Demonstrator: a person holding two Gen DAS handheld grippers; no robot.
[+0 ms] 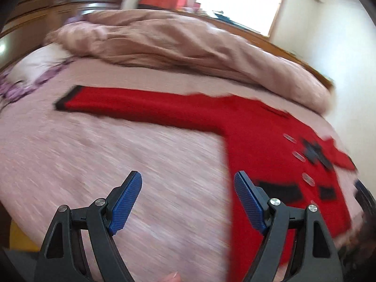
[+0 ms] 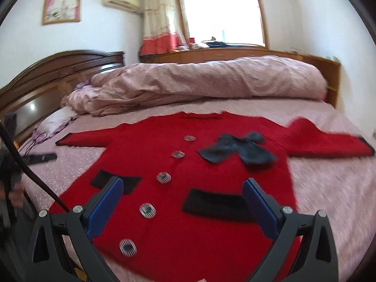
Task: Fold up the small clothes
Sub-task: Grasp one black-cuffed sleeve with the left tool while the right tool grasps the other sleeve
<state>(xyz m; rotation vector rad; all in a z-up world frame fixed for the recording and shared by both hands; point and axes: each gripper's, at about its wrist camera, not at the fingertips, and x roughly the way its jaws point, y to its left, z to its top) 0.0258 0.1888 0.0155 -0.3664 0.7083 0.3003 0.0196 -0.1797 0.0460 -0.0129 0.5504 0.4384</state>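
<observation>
1. red cardigan [image 2: 188,164] lies flat and face up on the pink bed sheet [image 1: 117,152], both sleeves spread wide, dark bow [image 2: 237,150] on its chest.
2. no fold shows yet; the whole task looks left to do.
3. left gripper [image 1: 188,202] hangs over bare sheet beside the cardigan, jaws wide apart, holding nothing.
4. right gripper [image 2: 183,209] hovers above the hem, jaws wide too, empty.

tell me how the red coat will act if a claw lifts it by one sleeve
The coat lies flat and limp on the bed, so it would likely droop and drag. It looks like thick knit, probably heavy for one pinch. The bow looks loose and may flop.
</observation>
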